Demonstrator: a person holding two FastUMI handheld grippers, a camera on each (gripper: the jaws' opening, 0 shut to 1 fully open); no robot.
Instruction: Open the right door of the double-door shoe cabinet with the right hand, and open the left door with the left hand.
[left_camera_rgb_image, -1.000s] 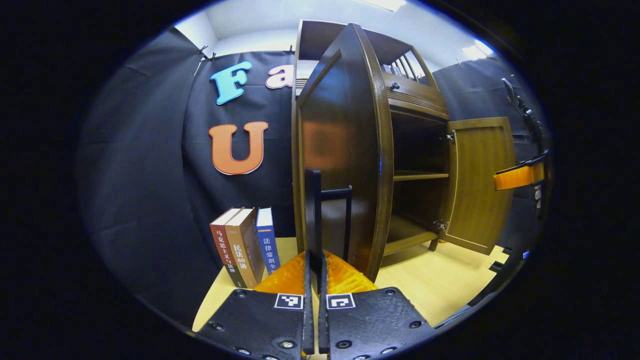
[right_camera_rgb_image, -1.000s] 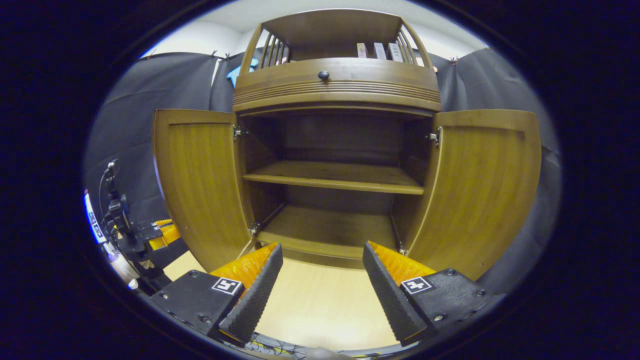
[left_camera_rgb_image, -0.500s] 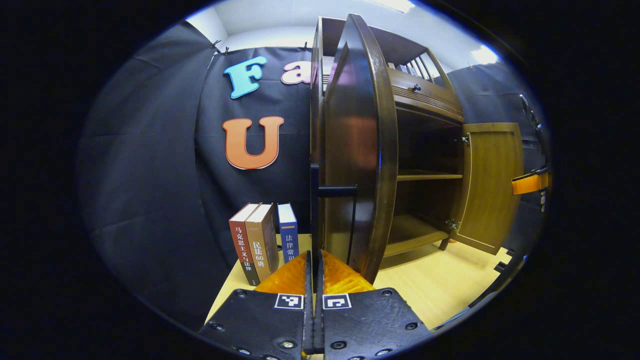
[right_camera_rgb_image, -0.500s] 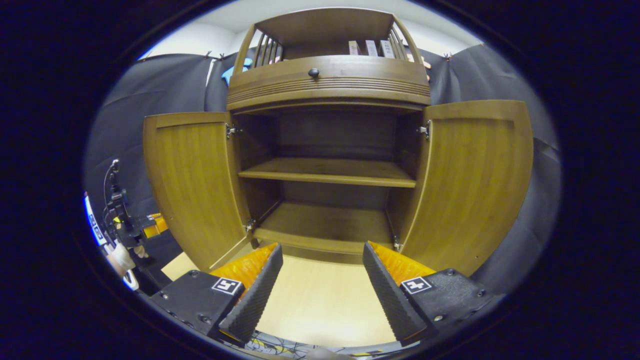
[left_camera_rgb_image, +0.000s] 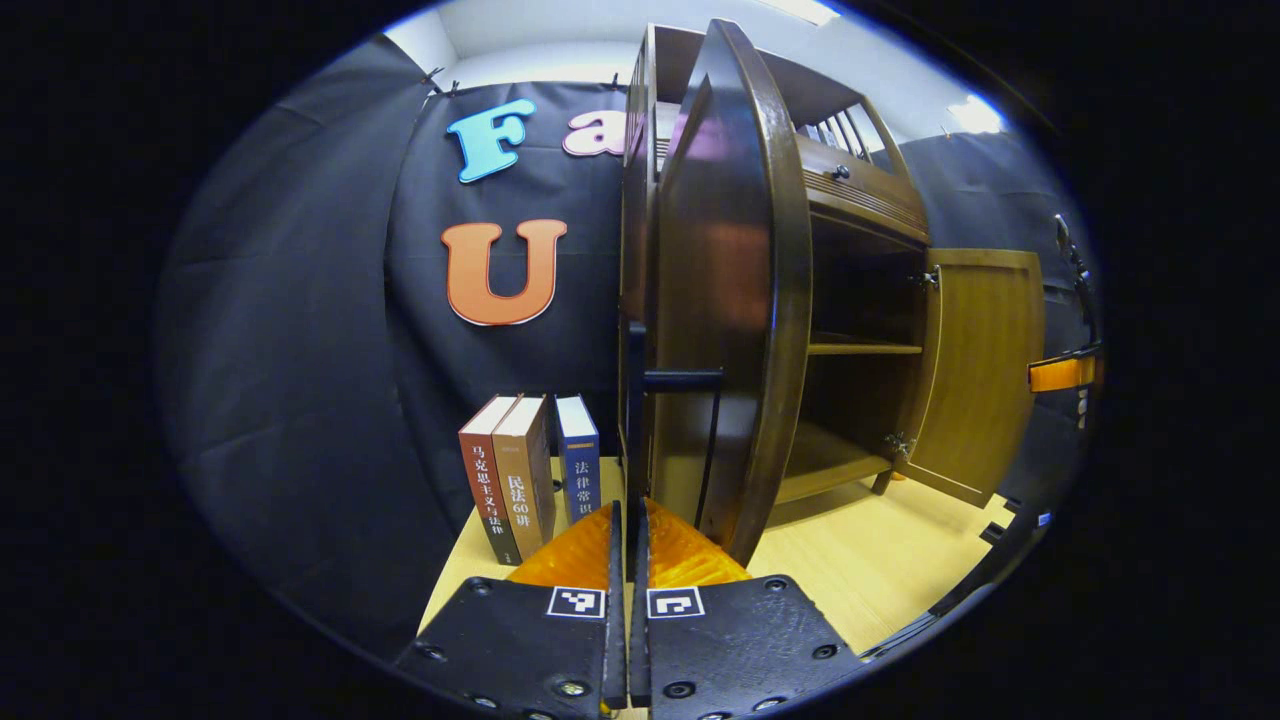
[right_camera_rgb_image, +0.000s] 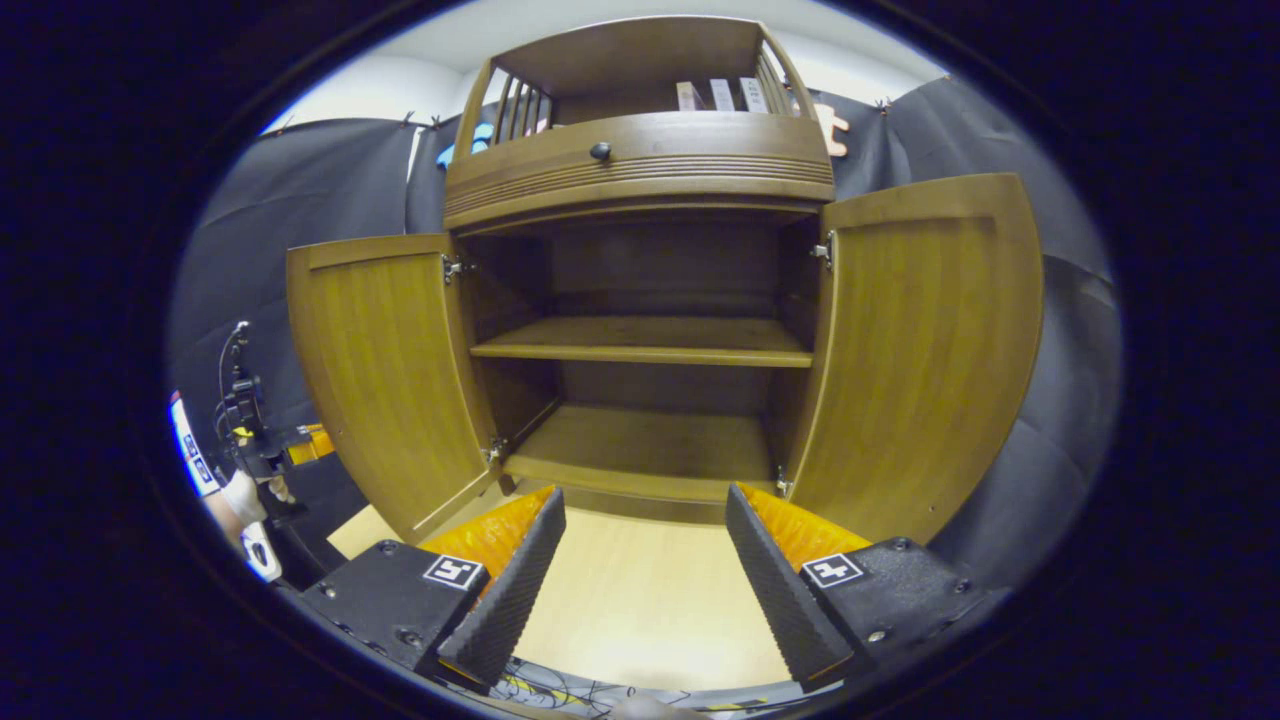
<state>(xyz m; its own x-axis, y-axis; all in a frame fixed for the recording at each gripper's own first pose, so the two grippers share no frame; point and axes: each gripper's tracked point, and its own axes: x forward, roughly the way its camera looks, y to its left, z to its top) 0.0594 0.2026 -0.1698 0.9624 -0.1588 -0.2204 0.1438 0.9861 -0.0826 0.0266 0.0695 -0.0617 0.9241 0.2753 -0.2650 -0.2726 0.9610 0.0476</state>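
Left door swung wider since a second ago. Brown wooden double-door shoe cabinet (right_camera_rgb_image: 640, 330) straight ahead of right gripper (right_camera_rgb_image: 640, 570), jaws wide, empty. Left door (left_camera_rgb_image: 735, 300) edge-on ahead of left gripper (left_camera_rgb_image: 627, 600), clamped on black bar handle (left_camera_rgb_image: 632, 420). Three upright books (left_camera_rgb_image: 530, 475) ahead-left. Both doors open; next, release handle, withdraw over bare light-wood surface (right_camera_rgb_image: 640, 620).

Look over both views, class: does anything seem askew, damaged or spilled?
Nothing stands out. The left door and right door hang open and straight, the shelf sits level, and the books stand upright.
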